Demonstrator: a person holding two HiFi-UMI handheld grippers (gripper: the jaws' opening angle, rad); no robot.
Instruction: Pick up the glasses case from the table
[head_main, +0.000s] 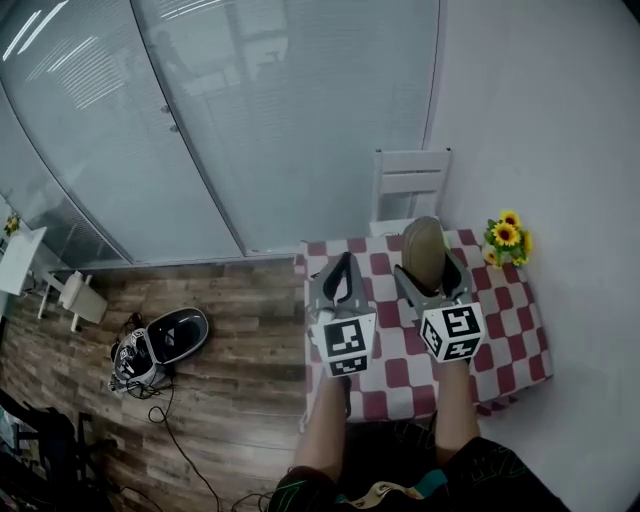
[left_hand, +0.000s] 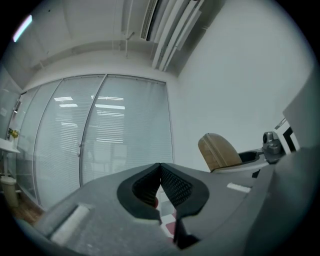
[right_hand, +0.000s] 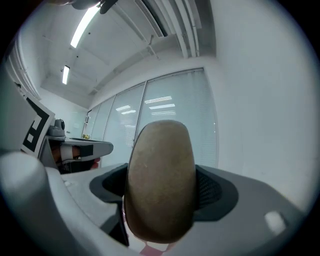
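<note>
A brown oval glasses case (head_main: 423, 250) is held up off the red-and-white checked table (head_main: 505, 330), clamped between the jaws of my right gripper (head_main: 428, 262). In the right gripper view the case (right_hand: 160, 180) fills the middle, standing on end between the dark pads (right_hand: 207, 192). My left gripper (head_main: 340, 272) hangs beside it over the table's left part, shut with nothing in it; its pads (left_hand: 172, 185) meet at the tips. From the left gripper view the case (left_hand: 219, 151) shows to the right.
A pot of sunflowers (head_main: 507, 240) stands at the table's far right corner. A white chair (head_main: 408, 185) sits behind the table against the wall. An open helmet-like case and cables (head_main: 160, 345) lie on the wooden floor to the left.
</note>
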